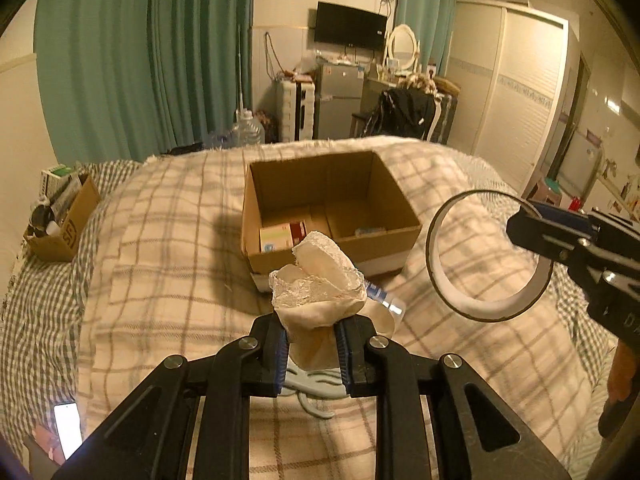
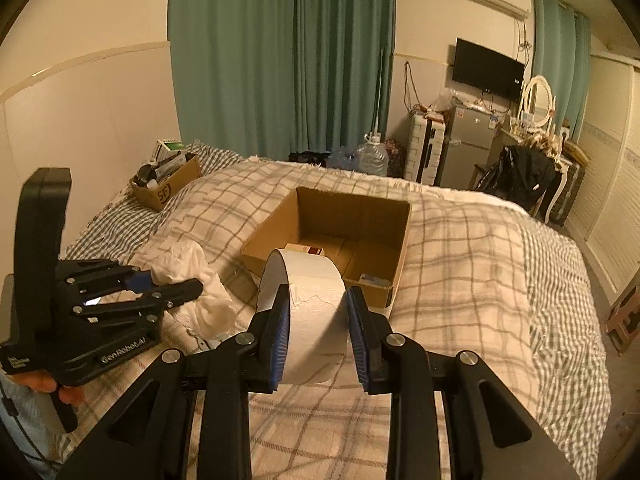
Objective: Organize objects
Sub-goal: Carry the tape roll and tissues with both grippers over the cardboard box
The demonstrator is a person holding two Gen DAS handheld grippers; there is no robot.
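On the left, my left claw (image 1: 311,340) is clamped tight on a bundle of cream cloth with a lace edge (image 1: 320,284), which bunches up out of the pads and stands clear above the plaid bed (image 1: 168,248). The open cardboard box (image 1: 404,208) lies straight ahead and just beyond that bundle, its near wall almost under the lace, so I judge this hand the nearer of the two to the drop. A few small packets (image 1: 286,234) already sit in the box's near left corner; the right half of the floor looks mostly bare.

To the right, my right claw (image 2: 316,336) grips a white roll of tape (image 2: 310,312) across its width, the pads pressed on the roll's two flat sides and the ring's opening facing sideways. The box sits ahead of it too, slightly farther, its near corner just past the roll. I expect a short forward reach for either load.
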